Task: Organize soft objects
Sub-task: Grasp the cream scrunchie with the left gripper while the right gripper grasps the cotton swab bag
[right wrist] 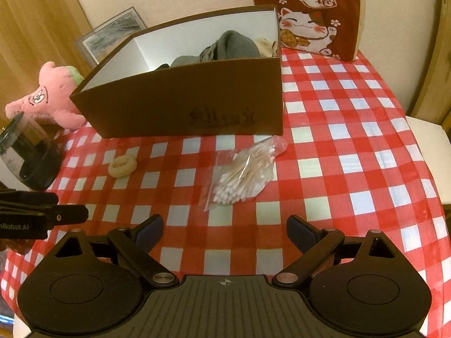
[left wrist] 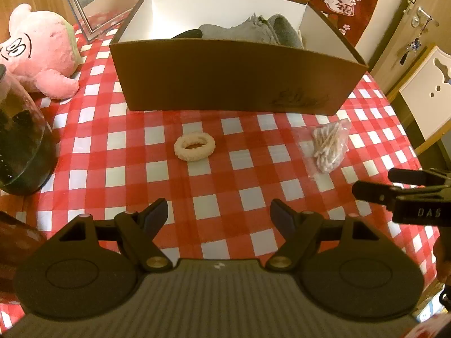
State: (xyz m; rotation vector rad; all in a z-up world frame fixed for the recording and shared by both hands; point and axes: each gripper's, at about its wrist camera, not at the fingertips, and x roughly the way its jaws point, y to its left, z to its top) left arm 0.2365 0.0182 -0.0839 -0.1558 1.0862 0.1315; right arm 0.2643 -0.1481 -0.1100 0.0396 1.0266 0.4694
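Left wrist view: the left gripper (left wrist: 218, 214) hovers over the red-and-white checked tablecloth (left wrist: 214, 174), its tongs spread wide with nothing between them. Straight ahead at twelve o'clock lies a cream fuzzy hair tie (left wrist: 194, 148), flat on the cloth and apart from everything else. Beyond it, also at twelve, stands an open brown box (left wrist: 225, 76) with white inner walls; grey soft cloth (left wrist: 253, 31) is piled inside toward its right end. At about two o'clock from the tongs a clear bag of cotton swabs (left wrist: 329, 146) lies on the cloth, near the box's front wall but not touching it. A pink plush toy (left wrist: 42, 53) sits at ten o'clock, left of the box, with a glass jar (left wrist: 19, 140) just in front of it. The right gripper (left wrist: 372, 184) enters at three o'clock. In the right wrist view, the right gripper (right wrist: 225, 231) also hangs above the cloth with tongs wide and empty; the swab bag (right wrist: 245, 171) is at twelve, the hair tie (right wrist: 123, 164) at ten, and the left gripper (right wrist: 70, 207) shows at nine.
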